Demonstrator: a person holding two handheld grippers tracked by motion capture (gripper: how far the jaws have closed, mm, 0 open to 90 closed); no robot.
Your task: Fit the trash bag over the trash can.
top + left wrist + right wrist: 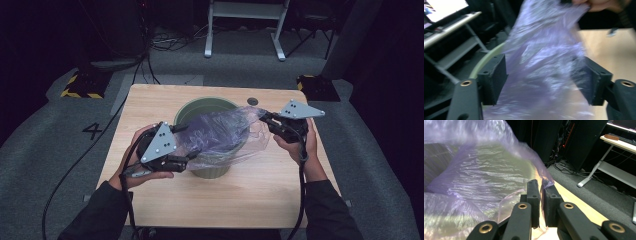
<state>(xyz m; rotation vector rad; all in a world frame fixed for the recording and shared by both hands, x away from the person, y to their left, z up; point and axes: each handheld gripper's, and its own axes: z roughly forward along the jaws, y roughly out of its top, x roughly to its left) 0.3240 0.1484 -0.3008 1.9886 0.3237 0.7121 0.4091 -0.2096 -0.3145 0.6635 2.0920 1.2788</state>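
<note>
A green bin [214, 172] stands in the middle of the wooden table [250, 195]. A thin purple see-through bag [220, 132] is stretched over its mouth between both grippers. My left gripper [192, 155] is at the bin's near left side. In the left gripper view its jaws [545, 77] stand wide apart, with the bag [544, 50] bunched loosely between the pads and the bin's rim [486, 58] behind. My right gripper [265, 117] is at the bin's far right. Its jaws [542, 187] are nearly together, pinching the bag's edge [474, 177].
A small dark disc [252, 101] lies on the table behind the bin. Beyond the table, on grey floor, stand a white desk frame [245, 20] and two yellow-black striped blocks [82, 85] [312, 82]. Cables trail from both grippers over the near table edge.
</note>
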